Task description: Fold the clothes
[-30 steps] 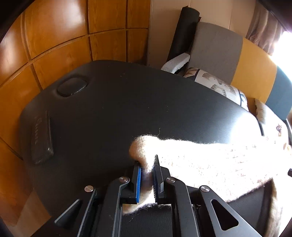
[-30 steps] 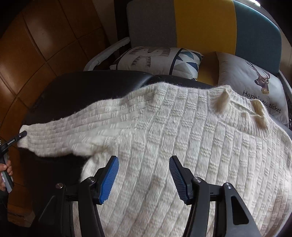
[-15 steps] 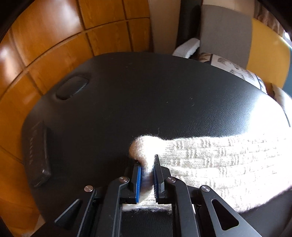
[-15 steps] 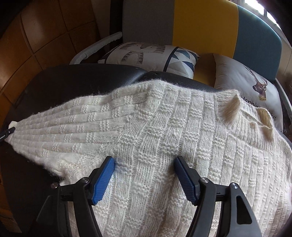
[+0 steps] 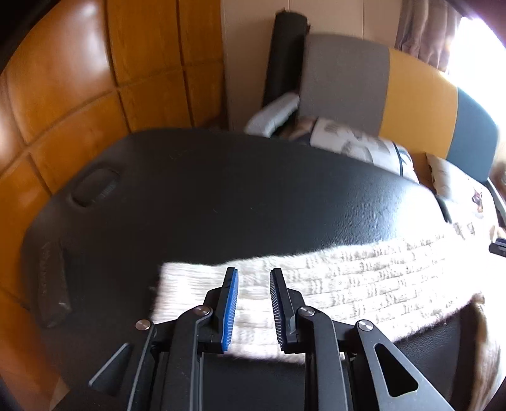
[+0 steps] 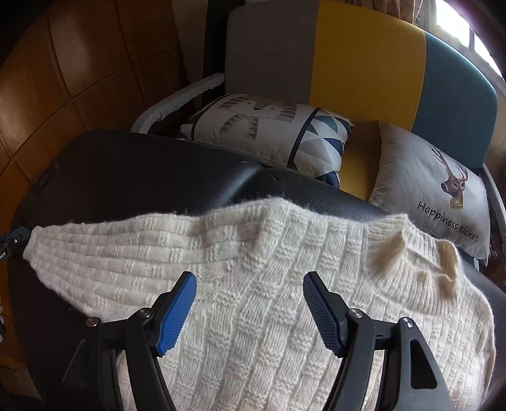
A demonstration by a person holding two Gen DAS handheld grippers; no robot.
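Surface: black padded table [image 5: 253,202], leather-look top, oval recess [image 5: 93,188] at far left, dark flat object [image 5: 52,284] lying near left edge.
Sweater: cream knit sweater [image 6: 253,300] spread flat on table, body near and right, one sleeve [image 5: 284,284] stretched out to left, cuff end lying flat.
Left gripper [image 5: 253,278]: blue-padded jaws a little apart, over the sleeve close to the cuff, nothing pinched between them.
Right gripper [image 6: 249,284]: jaws wide apart, poised over the sweater's body, gripping nothing.
Room, far side: sofa [image 6: 363,63] with grey, yellow and teal back panels; patterned cushion [image 6: 268,126] and deer cushion [image 6: 436,189] just behind the table.
Room, left: glossy wooden panelling [image 5: 79,79].
Room, far right: curtain [image 5: 423,28], bright window glare beside it.
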